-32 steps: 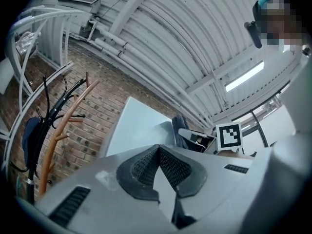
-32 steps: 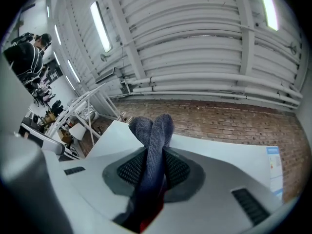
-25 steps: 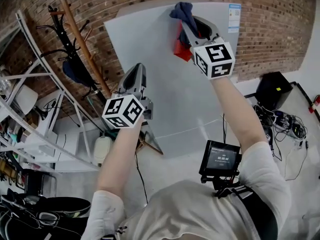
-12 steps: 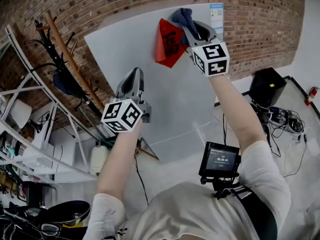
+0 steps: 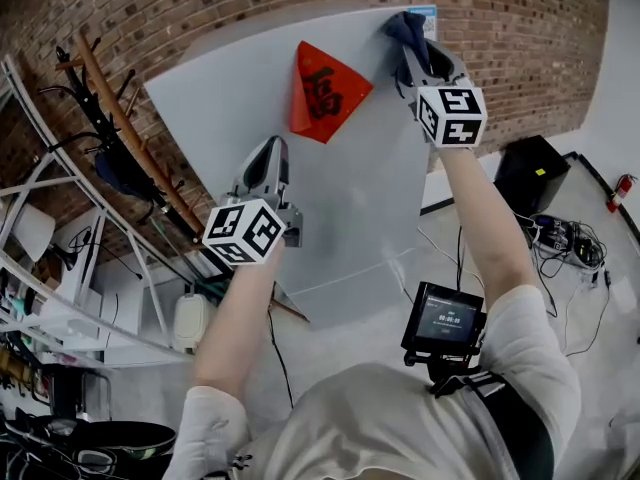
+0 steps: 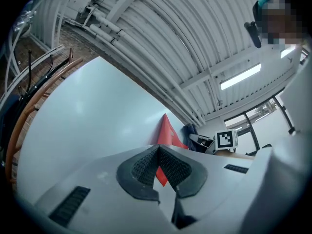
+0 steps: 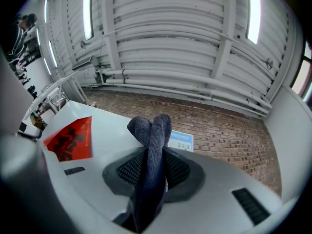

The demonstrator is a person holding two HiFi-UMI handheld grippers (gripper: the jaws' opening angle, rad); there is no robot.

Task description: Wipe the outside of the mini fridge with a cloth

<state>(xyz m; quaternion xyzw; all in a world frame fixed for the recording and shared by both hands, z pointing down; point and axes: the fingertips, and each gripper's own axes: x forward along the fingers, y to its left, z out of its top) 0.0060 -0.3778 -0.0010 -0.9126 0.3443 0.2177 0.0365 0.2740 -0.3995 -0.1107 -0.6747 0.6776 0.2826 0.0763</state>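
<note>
Mini fridge (image 5: pixel 350 198): pale flat face against brick wall (image 5: pixel 200 8). Cloth (image 5: pixel 408 26): clamped in right gripper (image 5: pixel 412 48), at upper corner beside label (image 5: pixel 428 18). Left gripper (image 5: pixel 268 153): jaws together, empty. Advised: steady pressure, overlapping strokes, skirting red decoration (image 5: pixel 322 93)

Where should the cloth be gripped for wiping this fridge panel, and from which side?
Grip the cloth at its gathered middle, as the right gripper does now. Its jaws are closed on the folded bundle from the side away from the mini fridge, leaving a rounded wad beyond the tips. That wad, not the jaws, should then meet the panel.
</note>
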